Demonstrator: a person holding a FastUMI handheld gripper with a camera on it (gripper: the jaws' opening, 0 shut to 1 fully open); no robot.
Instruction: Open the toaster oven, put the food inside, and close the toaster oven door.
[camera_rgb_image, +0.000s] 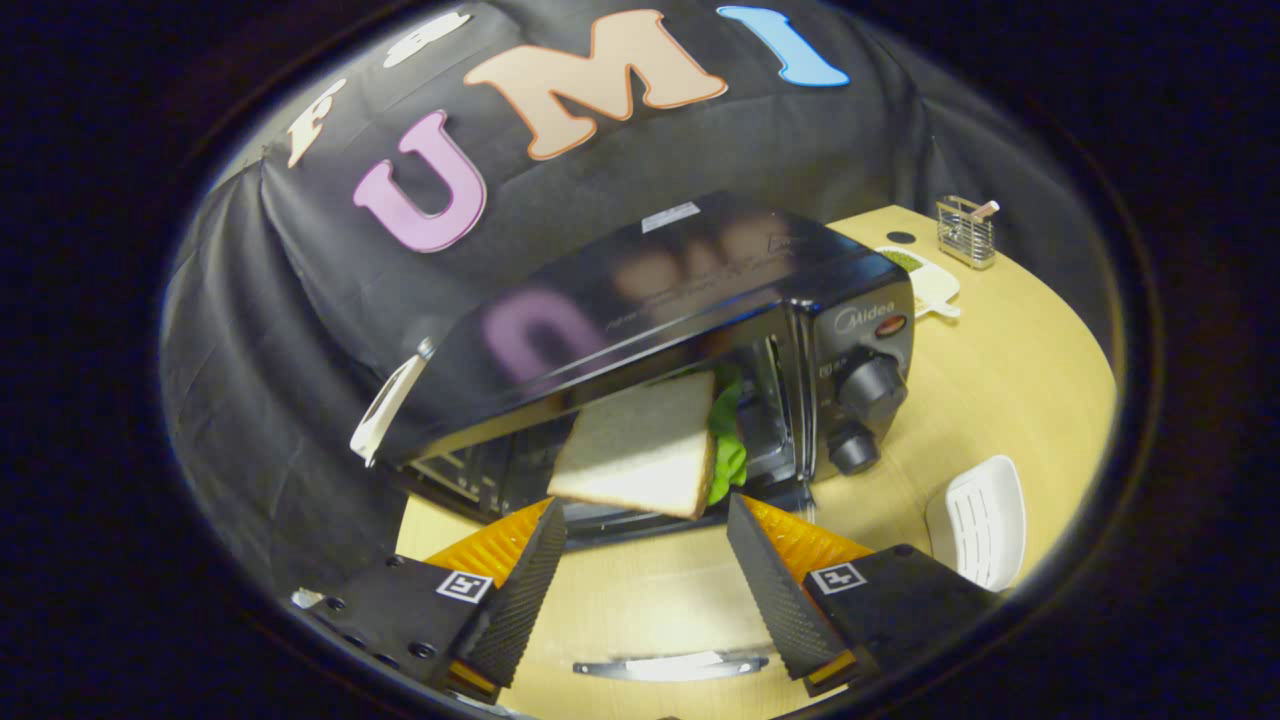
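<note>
A black toaster oven (700, 300) stands on the wooden table (1000, 400) with its door (640, 600) folded down toward me. The door's silver handle (670, 665) lies between my fingers. A sandwich (640, 450) of white bread with green lettuce sticks out of the oven's mouth, its far part inside and its near edge over the door hinge. My gripper (645, 510) is open wide. Its fingertips flank the sandwich's near corners, and I cannot tell whether they touch it.
Two black knobs (870, 390) sit on the oven's right panel. A white ribbed dish (975, 520) lies on the table to the right of the fingers. Behind the oven are a white board (930, 285) and a small wire holder (965, 232).
</note>
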